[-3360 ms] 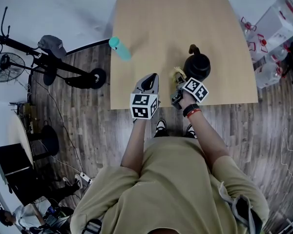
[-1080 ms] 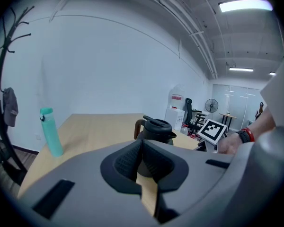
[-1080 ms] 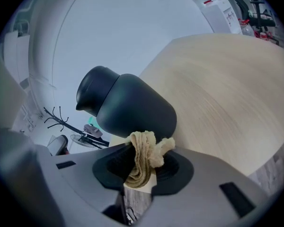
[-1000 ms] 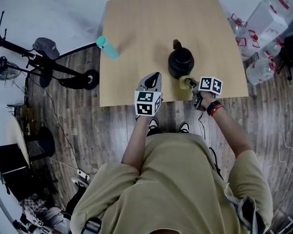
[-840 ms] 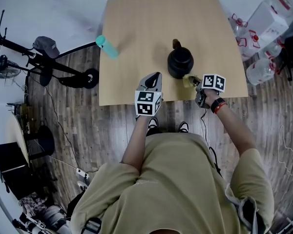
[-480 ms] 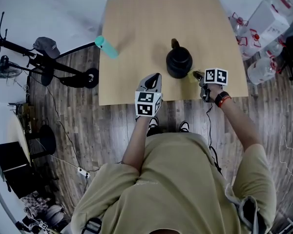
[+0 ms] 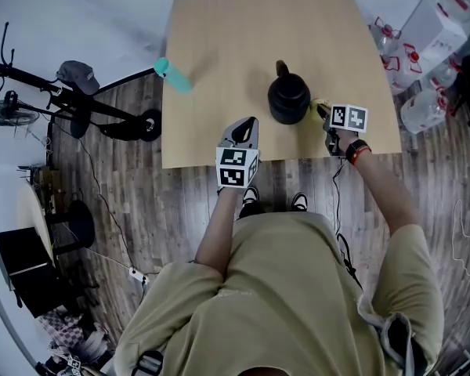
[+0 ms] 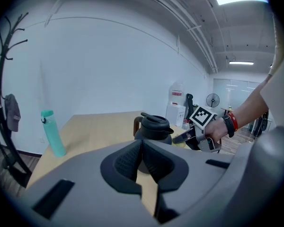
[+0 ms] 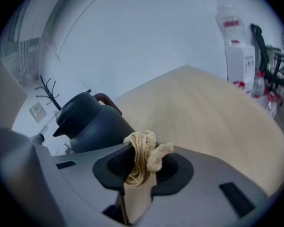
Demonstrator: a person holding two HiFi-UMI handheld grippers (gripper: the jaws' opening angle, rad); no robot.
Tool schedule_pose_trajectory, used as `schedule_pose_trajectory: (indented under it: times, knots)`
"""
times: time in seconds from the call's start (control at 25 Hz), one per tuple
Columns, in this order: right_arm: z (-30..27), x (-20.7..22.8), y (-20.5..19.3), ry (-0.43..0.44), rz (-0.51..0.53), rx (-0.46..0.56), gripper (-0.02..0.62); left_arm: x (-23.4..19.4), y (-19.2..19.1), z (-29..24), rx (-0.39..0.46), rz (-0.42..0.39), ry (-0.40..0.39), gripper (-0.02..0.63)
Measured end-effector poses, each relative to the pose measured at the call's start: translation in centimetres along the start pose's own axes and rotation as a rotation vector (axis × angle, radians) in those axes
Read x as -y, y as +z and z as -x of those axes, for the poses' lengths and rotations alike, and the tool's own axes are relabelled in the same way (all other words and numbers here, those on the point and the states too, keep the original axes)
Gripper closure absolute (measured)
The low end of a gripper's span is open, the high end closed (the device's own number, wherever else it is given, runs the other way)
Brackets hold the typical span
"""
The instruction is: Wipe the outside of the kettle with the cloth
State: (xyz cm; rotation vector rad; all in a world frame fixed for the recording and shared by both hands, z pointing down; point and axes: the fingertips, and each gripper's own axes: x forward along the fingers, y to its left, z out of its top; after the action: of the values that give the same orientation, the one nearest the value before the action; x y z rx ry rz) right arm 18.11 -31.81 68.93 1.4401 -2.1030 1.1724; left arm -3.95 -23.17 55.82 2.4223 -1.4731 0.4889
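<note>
A black kettle [image 7: 288, 100] with a brown handle stands upright on the wooden table [image 7: 235, 30], near its front edge. My right gripper [image 7: 323, 110] is just right of the kettle, shut on a bunched beige cloth [image 9: 143, 157]. In the right gripper view the kettle [image 9: 92, 122] sits to the left of the cloth; whether the two touch I cannot tell. My left gripper [image 7: 246, 124] hovers at the table's front edge, left of the kettle, its jaws shut with nothing in them. In the left gripper view the kettle [image 8: 154, 126] is straight ahead and the right gripper [image 8: 189, 137] is beside it.
A teal bottle [image 7: 172, 75] stands at the table's left edge. Large water jugs [image 7: 423, 30] crowd the floor to the right of the table. A black stand with a cap [image 7: 78, 77] on it and a fan [image 7: 4, 108] are on the left.
The right gripper has carried the cloth from the kettle's near side round to its right side. The left gripper has stayed where it was.
</note>
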Motion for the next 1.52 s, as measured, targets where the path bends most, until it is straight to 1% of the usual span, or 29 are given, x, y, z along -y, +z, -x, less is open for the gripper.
schedule_pose_trajectory:
  times: [0.12,0.16,0.2,0.24,0.28,0.36,0.6,0.68,0.8,0.92,1.0,1.12,1.2,1.4,1.52]
  knots:
    - [1.7,0.9,2.1,-0.145,0.21,0.1,0.482,-0.2,0.2,0.1,0.008,0.0,-0.003,0.581]
    - [2.1,1.0,2.5,-0.166,0.258,0.121,0.482,-0.3,0.2,0.1,0.009,0.002,-0.006,0.581]
    - [2.3,1.0,2.6,-0.169,0.277,0.133,0.482,-0.3,0.0,0.1,0.01,0.004,-0.01,0.581]
    - [2.6,0.9,2.5,-0.161,0.27,0.138,0.482,-0.4,-0.1,0.0,0.009,0.005,-0.014,0.581]
    - [2.8,0.7,2.1,-0.151,0.244,0.137,0.482,-0.5,-0.2,0.0,0.008,0.007,-0.018,0.581]
    - [3.4,0.0,0.9,-0.13,0.157,0.125,0.482,-0.7,-0.5,0.0,0.006,0.012,-0.027,0.581]
    - [2.4,-3.6,-5.6,-0.019,-0.21,0.063,0.48,-1.6,-0.6,-0.2,0.004,0.016,-0.052,0.581]
    - [1.3,-5.6,-7.6,0.027,-0.284,0.044,0.48,-2.2,-0.7,-0.2,0.001,0.018,-0.056,0.581]
    - [-0.9,-9.3,-10.4,0.089,-0.362,0.013,0.479,-3.5,-1.0,0.2,-0.003,0.023,-0.054,0.581]
    - [-3.5,-12.2,-12.5,0.124,-0.503,-0.01,0.477,-5.3,-1.0,0.7,-0.001,0.037,-0.045,0.581]
    - [-5.3,-13.7,-12.9,0.15,-0.59,-0.001,0.477,-6.7,-0.9,0.9,0.004,0.051,-0.034,0.581]
    - [-7.7,-15.8,-12.6,0.194,-0.647,0.031,0.477,-8.6,-1.2,1.4,0.0,0.061,-0.025,0.581]
    - [-9.0,-16.7,-12.0,0.218,-0.705,0.058,0.477,-9.7,-1.5,1.6,0.0,0.075,-0.028,0.581]
    - [-11.4,-17.5,-9.5,0.293,-0.879,0.173,0.477,-12.0,-2.2,1.8,-0.006,0.092,-0.038,0.581]
    - [-12.3,-17.0,-8.3,0.298,-0.947,0.242,0.477,-12.6,-2.5,1.8,-0.016,0.093,-0.04,0.581]
